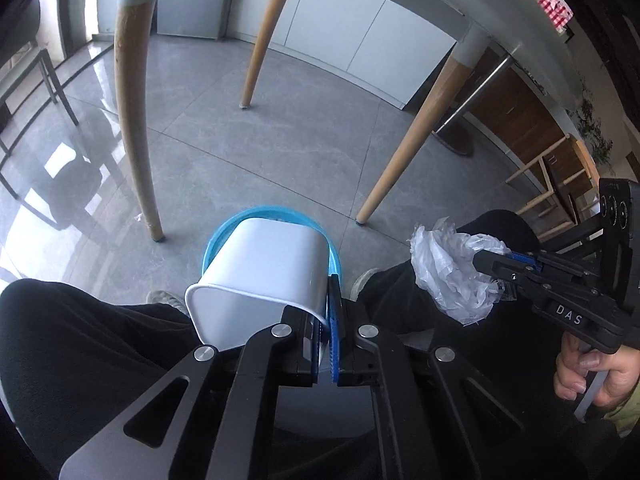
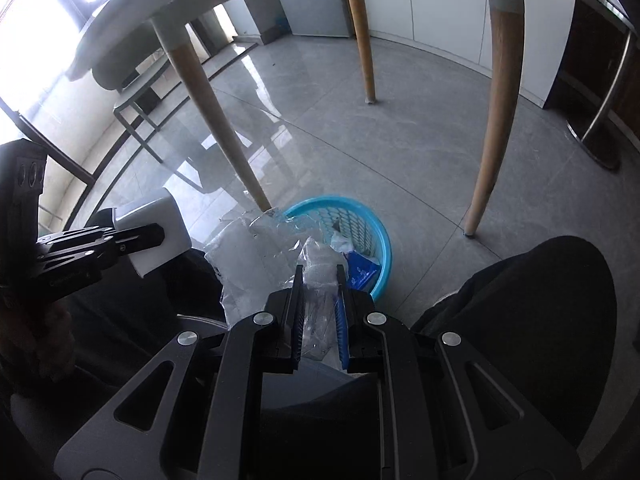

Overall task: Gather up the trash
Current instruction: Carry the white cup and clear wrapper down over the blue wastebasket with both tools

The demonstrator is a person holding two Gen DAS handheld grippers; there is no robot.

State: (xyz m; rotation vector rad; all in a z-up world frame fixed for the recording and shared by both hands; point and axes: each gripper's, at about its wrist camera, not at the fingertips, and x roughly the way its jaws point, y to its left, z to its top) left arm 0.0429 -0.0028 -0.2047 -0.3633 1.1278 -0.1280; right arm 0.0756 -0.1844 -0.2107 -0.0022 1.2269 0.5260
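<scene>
My left gripper (image 1: pixel 325 320) is shut on the rim of a white plastic container (image 1: pixel 264 268), held tilted over a blue mesh trash basket (image 1: pixel 216 240) on the floor. My right gripper (image 2: pixel 318 300) is shut on a crumpled clear plastic bag (image 2: pixel 256 256), held above and just left of the blue basket (image 2: pixel 380 236), which holds some trash. In the left wrist view the right gripper (image 1: pixel 486 266) and its bag (image 1: pixel 448 272) are at the right. In the right wrist view the left gripper (image 2: pixel 154 236) and the white container (image 2: pixel 164 236) are at the left.
Wooden table legs (image 1: pixel 134 120) (image 1: pixel 412 148) (image 2: pixel 496 120) stand around the basket under a white tabletop (image 1: pixel 520 32). The person's black-trousered knees (image 1: pixel 60 340) (image 2: pixel 540 300) flank the basket. A chair (image 2: pixel 136 108) stands at the left, a wooden stool (image 1: pixel 560 184) at the right.
</scene>
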